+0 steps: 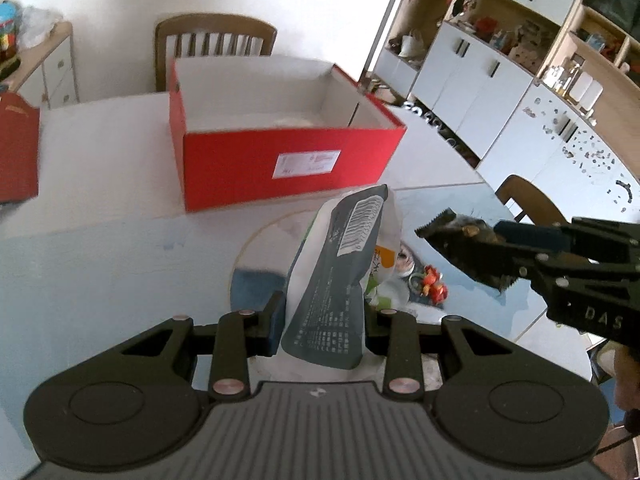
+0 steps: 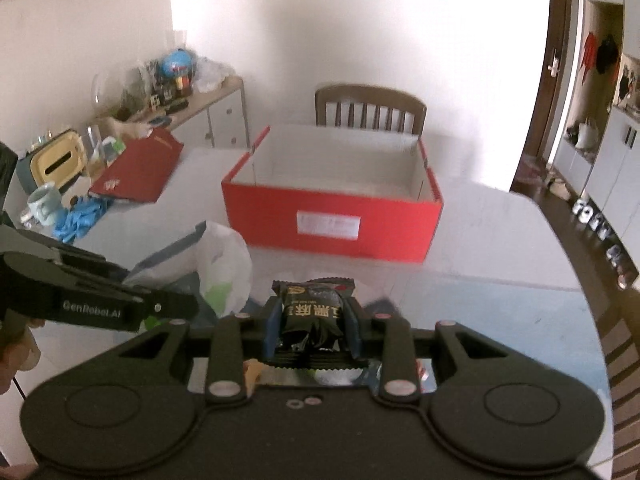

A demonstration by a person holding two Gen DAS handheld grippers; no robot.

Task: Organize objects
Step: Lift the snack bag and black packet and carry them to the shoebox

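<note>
Red shoebox (image 2: 332, 220), open, sits mid-counter toward the far edge. My left hand-held gripper (image 1: 320, 320) pinches a grey pouch (image 1: 340, 264) with a white bag; my right hand-held gripper (image 2: 312, 328) clamps a black snack packet (image 2: 310, 312). Risk: the loose bag may slip free or catch the box's rim.

Surface: pale table (image 2: 500, 240).
12 o'clock: open red box (image 2: 332, 224).
10 o'clock: red lid (image 2: 140, 168), blue gloves (image 2: 78, 216), possibly a mug (image 2: 42, 202).
</note>
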